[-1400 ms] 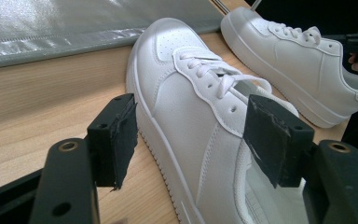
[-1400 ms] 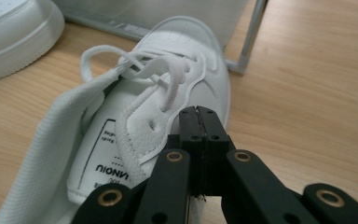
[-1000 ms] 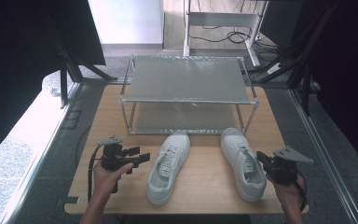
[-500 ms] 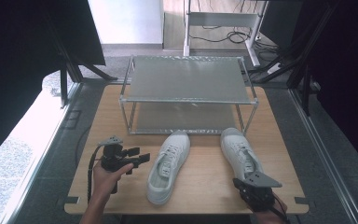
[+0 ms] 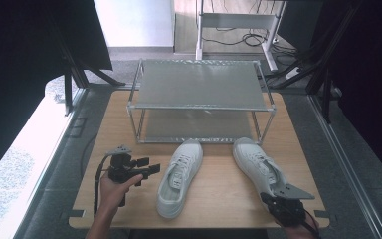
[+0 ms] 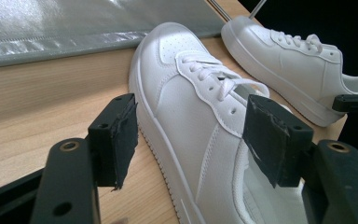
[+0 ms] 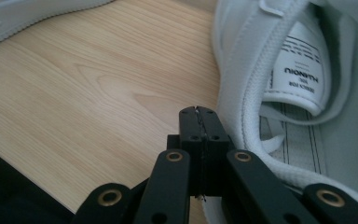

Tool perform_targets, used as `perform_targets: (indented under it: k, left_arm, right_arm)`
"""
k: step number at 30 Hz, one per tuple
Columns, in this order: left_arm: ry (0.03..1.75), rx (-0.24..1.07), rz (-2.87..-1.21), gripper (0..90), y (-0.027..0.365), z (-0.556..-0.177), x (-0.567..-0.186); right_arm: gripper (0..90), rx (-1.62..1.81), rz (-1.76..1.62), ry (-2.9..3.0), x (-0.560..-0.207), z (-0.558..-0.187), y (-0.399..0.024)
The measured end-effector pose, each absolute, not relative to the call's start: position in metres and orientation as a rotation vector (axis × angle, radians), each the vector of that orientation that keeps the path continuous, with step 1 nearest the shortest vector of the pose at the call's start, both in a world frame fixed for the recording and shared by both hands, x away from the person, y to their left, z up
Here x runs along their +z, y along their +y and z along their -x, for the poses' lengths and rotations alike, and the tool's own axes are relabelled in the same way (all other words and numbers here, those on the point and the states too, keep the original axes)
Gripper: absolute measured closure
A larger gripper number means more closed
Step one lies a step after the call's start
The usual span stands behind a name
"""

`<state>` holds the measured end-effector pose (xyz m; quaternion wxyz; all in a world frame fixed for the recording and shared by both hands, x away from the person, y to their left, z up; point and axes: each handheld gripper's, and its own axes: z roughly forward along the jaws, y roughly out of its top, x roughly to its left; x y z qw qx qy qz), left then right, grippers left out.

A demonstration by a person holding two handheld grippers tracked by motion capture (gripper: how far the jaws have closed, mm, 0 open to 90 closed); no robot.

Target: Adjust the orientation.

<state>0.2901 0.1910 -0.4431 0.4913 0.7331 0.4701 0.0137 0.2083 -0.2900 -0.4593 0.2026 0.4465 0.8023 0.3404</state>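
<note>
Two white sneakers lie on the wooden table (image 5: 214, 199), toes toward the rack. The left shoe (image 5: 179, 174) fills the middle of the left gripper view (image 6: 191, 107). My left gripper (image 5: 148, 166) sits just left of it, open (image 6: 189, 135), jaws wide apart and level with the shoe's side, touching nothing. The right shoe (image 5: 256, 162) lies farther right (image 6: 289, 51). My right gripper (image 5: 271, 199) is at this shoe's heel near the table's front edge. Its jaws are shut (image 7: 199, 112) with nothing between them, close beside the heel collar (image 7: 242, 116); the tongue label (image 7: 303, 70) shows inside.
A metal rack (image 5: 199, 89) with two mesh shelves stands at the back of the table, its lower shelf (image 6: 74, 23) just beyond the shoes' toes. Bare wood (image 7: 74, 84) stretches left of my right gripper. Dark floor surrounds the table.
My right gripper swung from the right side of the right shoe to behind its heel at the table's front edge. The left gripper and both shoes stayed put.
</note>
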Motion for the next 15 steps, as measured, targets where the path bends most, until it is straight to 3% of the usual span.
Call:
perform_targets:
  k: [4, 15]
  left_arm:
    - [1.141, 0.037, -1.774, 35.1, 0.192, -0.290, -0.442]
    - [1.088, 0.083, -1.759, 36.5, 0.181, -0.285, -0.424]
  right_arm:
    - [89.6, 0.981, -1.269, 2.232, -0.460, -0.209, -0.301]
    - [67.6, 1.194, -1.116, 2.169, -0.427, -0.224, -0.292]
